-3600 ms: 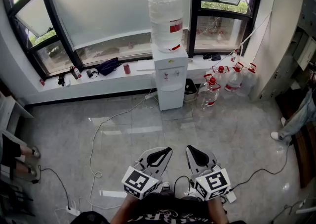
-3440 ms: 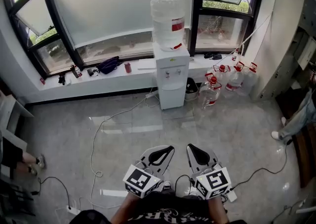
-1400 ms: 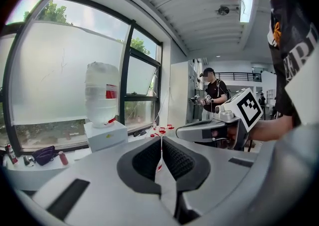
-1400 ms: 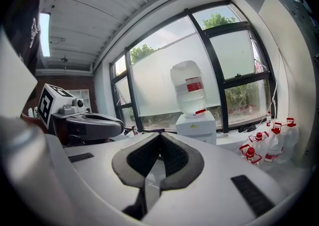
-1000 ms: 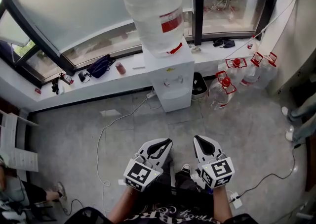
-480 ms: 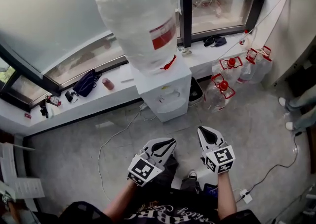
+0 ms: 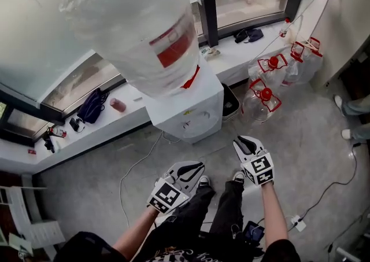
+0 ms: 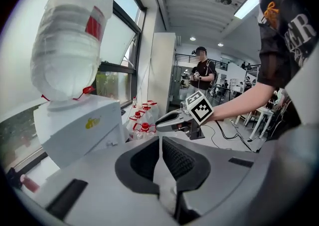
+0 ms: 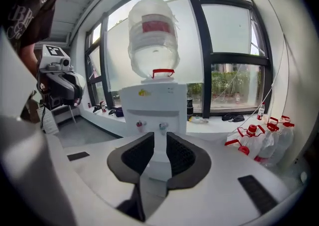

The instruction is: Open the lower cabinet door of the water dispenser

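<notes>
Head view: we hold two claws, the left claw pinched shut and empty, the right claw just opening slightly, nothing between. One water dispenser stands at twelve o'clock, four red-capped jugs at two.

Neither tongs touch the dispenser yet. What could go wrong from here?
The large clear water bottle sits high on the white water dispenser; a hard tug on its lower door may rock it.
Several clear plastic jugs with red caps stand near the dispenser; a swinging door or arm could knock them.
The right tongs, just opening with nothing between them, point near the two small taps and might bump those.
</notes>
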`<state>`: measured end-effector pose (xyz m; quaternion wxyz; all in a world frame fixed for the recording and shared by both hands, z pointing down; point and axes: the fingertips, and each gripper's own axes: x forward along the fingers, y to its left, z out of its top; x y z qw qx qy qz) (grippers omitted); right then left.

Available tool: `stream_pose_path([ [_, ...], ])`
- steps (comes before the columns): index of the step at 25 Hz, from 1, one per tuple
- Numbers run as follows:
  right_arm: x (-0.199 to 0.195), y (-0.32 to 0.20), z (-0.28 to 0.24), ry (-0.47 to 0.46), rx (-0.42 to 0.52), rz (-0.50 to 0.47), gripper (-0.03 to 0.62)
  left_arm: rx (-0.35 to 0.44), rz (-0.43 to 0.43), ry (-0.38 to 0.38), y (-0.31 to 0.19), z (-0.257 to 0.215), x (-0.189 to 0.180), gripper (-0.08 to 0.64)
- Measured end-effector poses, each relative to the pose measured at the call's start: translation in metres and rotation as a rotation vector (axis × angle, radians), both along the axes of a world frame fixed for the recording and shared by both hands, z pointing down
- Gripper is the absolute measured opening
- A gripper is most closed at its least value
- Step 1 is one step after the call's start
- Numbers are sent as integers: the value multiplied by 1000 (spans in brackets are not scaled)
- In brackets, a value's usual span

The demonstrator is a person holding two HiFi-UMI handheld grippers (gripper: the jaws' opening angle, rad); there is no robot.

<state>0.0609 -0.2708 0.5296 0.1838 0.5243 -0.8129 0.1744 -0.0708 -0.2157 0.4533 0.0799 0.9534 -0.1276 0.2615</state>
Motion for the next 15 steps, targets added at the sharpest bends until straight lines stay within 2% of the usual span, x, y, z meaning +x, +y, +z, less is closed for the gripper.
stream_pose_path([
  [4, 25, -28, 58, -42, -39, -14, 114, -24, -49, -23, -26, 39, 23, 20],
  [9, 46, -63, 142, -37, -79, -71, 144, -34, -123, -41, -64, 93, 56, 20],
  [15, 54, -94, 236, -21, -81, -167, 170, -20, -149, -62, -91, 161, 96, 20],
])
